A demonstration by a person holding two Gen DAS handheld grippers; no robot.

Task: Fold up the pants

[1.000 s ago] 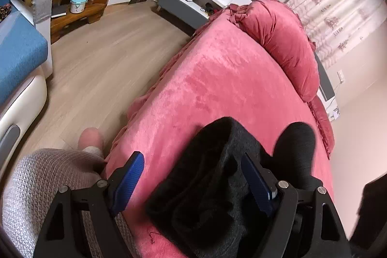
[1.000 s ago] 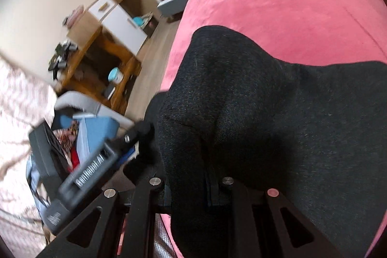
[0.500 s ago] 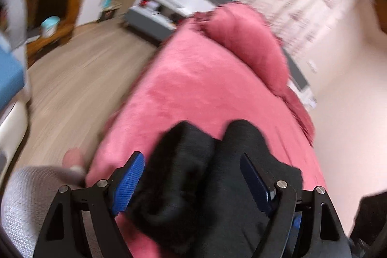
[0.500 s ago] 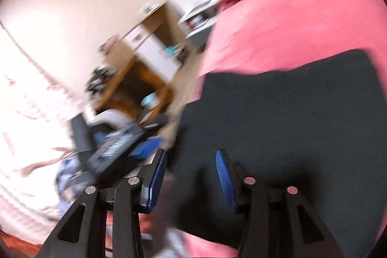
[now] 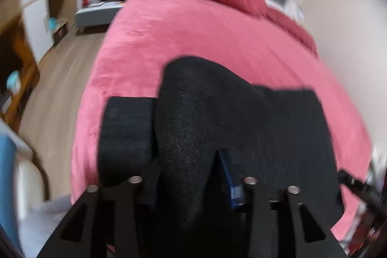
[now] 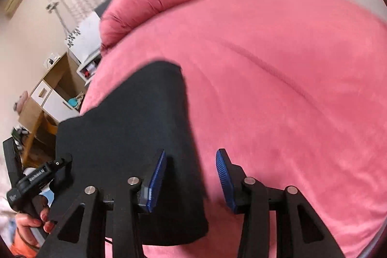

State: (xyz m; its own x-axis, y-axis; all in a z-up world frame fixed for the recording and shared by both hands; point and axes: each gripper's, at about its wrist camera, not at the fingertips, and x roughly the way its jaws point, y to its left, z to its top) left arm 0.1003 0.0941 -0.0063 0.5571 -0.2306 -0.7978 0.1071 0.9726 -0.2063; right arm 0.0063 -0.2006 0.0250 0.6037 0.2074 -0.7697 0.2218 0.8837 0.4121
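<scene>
Right now: the black pants [image 5: 217, 117] lie part-folded near the foot of the pink bed [image 5: 193, 40], both claws over them.
Left claw [image 5: 188, 161]: its jaws have just been closing, and a raised fold of the dark cloth sits between them — it looks clenched on that fold, though blur and dark fabric hide one pad.
Right claw [image 6: 191, 173]: released; its jaws have just been opening, and the blue pads [image 6: 157, 175] stand apart with nothing pressed between them. The right-hand edge of the pants runs through the gap, one pad over cloth, the other over bare bedspread.
Key relation: in the right wrist view the cloth lies under and to the left of the right claw, its long axis running away up the bed toward the pillows [image 6: 150, 4].
Nearer hand: the left one, probably — it has the cloth.
Judgement: the coming move likely turns on the left claw carrying its fold across.
Containers: a small teal pot [image 6: 72, 102] stands by the cabinet; its contents cannot be told.
</scene>
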